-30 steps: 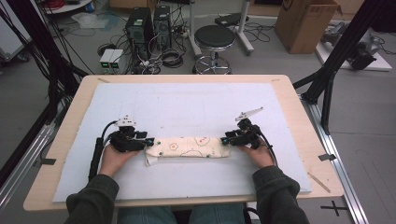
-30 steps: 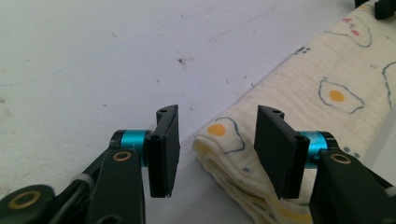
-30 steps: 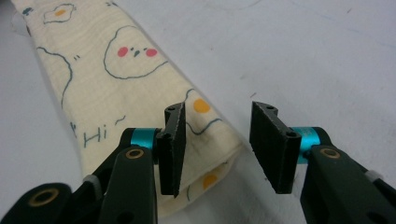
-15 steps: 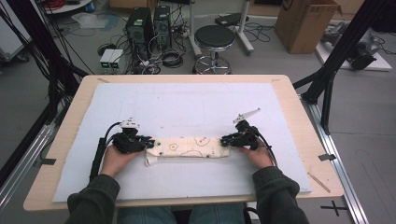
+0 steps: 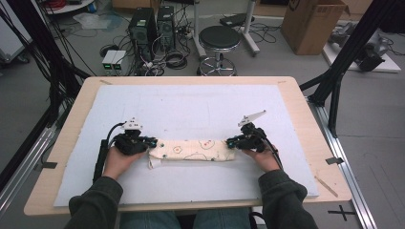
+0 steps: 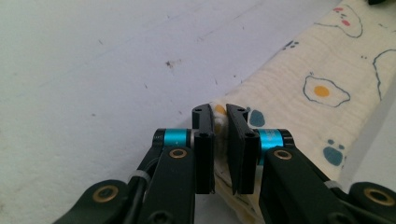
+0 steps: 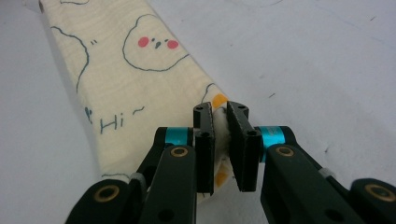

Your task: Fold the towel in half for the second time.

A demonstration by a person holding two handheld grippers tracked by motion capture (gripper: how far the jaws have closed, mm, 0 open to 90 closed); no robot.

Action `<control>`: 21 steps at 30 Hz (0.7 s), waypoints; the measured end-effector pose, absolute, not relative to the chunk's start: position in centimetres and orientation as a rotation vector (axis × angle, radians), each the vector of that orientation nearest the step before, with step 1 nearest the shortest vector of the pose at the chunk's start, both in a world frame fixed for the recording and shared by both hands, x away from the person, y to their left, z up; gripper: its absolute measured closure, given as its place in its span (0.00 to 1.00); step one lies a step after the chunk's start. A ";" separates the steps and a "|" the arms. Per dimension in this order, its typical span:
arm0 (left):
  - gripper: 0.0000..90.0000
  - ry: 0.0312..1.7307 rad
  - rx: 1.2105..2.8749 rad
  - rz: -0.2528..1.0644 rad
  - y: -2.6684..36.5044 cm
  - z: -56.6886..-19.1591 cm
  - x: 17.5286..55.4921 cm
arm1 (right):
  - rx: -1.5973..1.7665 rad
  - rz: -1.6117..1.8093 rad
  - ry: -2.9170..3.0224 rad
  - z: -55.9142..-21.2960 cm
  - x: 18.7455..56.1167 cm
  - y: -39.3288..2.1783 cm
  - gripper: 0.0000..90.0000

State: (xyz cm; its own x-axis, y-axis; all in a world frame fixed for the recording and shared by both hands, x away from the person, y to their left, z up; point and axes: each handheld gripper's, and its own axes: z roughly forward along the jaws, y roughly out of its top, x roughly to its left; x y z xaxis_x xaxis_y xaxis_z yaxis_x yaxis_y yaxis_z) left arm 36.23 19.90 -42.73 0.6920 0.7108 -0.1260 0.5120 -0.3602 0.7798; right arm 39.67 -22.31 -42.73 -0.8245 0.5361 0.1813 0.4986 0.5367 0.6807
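Observation:
A cream cloth (image 5: 191,150) printed with fried eggs and small faces lies folded into a long narrow strip across the white mat (image 5: 191,109). My left gripper (image 5: 149,142) is shut on the strip's left end, and the cloth (image 6: 299,93) bunches between its jaws (image 6: 220,111). At the other end my right gripper (image 5: 231,141) is shut on the cloth (image 7: 135,79), with a fold pinched between its jaws (image 7: 220,111). Both hands rest low on the mat, one at each end of the strip.
The mat covers a wooden table (image 5: 308,119). Beyond the far edge stand a round black stool (image 5: 218,38), computer towers (image 5: 152,24) with cables, and a cardboard box (image 5: 310,21). Black frame posts (image 5: 344,57) rise at the right.
Both grippers have drawn slightly toward the near edge with the cloth strip still held between them. The strip has stayed stretched out and folded.

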 end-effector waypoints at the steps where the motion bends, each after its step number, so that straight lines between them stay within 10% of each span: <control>1: 0.91 0.933 2.053 0.297 19.8 -42.5 36.4 | 0.918 1.181 2.707 -42.6 39.7 -22.4 0.91; 21: 0.91 1.052 1.939 0.355 21.0 -42.3 38.8 | 0.954 1.154 2.635 -40.7 43.6 -20.9 0.91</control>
